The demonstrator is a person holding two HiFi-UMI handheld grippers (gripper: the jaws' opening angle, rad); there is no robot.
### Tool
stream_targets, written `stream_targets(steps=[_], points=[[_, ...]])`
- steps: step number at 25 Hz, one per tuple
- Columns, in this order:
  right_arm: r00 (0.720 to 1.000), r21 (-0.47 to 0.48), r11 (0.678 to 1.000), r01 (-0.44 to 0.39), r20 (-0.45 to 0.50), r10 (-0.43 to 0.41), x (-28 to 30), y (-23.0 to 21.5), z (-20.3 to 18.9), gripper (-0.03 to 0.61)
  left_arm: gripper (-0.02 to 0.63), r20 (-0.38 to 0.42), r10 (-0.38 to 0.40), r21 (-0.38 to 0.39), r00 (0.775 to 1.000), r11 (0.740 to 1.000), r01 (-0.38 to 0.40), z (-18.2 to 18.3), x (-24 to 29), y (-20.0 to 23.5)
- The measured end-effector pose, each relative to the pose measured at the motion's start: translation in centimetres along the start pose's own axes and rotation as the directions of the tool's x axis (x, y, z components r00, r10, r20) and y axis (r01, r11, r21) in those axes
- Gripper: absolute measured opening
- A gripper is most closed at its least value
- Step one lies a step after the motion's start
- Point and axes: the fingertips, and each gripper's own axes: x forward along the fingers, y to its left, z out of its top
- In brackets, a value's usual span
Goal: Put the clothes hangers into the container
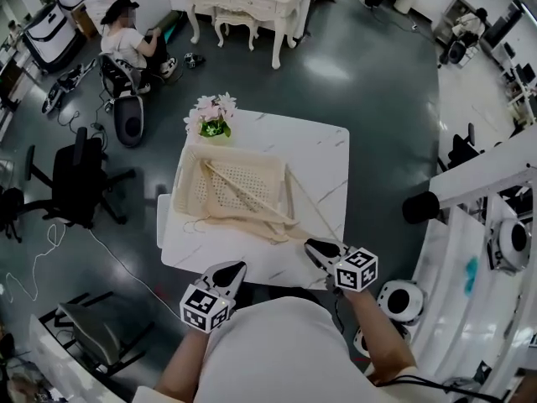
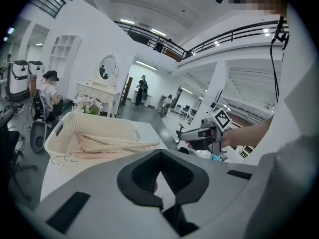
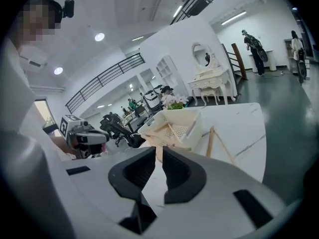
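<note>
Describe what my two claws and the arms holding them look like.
Both are grey handheld bodies with black padded jaws: the left claw and right claw. Each carries a white cube with black square markers. The person wears a white short-sleeved top; the forearms are bare.

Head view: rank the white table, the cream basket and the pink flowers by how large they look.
1. white table: largest; the basket sits on it.
2. cream basket: covers a good part of the tabletop.
3. pink flowers: smallest, at the table's far corner. They are a little farther from the camera, but not enough to change the order.
</note>
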Motion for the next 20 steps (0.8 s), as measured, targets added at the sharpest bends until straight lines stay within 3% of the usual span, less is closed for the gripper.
stream_targets(steps=[4, 10, 20], points=[[0.997, -0.052, 0.999, 0.002, -0.082, -0.007, -0.2, -2.6, -2.0, 0.085, 0.008, -0.016, 0.019, -0.02, 1.0, 1.0, -0.019, -0.9, 0.9, -1.2], [0.978, -0.136, 0.99, -0.022, -0.207, -0.007, 0.5, -6.3, -4.8, 0.104, 0.008, -0.038, 0.056, -0.05, 0.998, 0.997, -0.058, -2.1, 1.9, -2.5], [0.909, -0.314, 0.943, -0.11, -0.415, -0.032, 4.7, -11.3, -10.0, 0.138, 0.008, -0.052, 0.139, -0.1, 0.989, 0.985, -0.144, -3.2, 2.8, -3.2]])
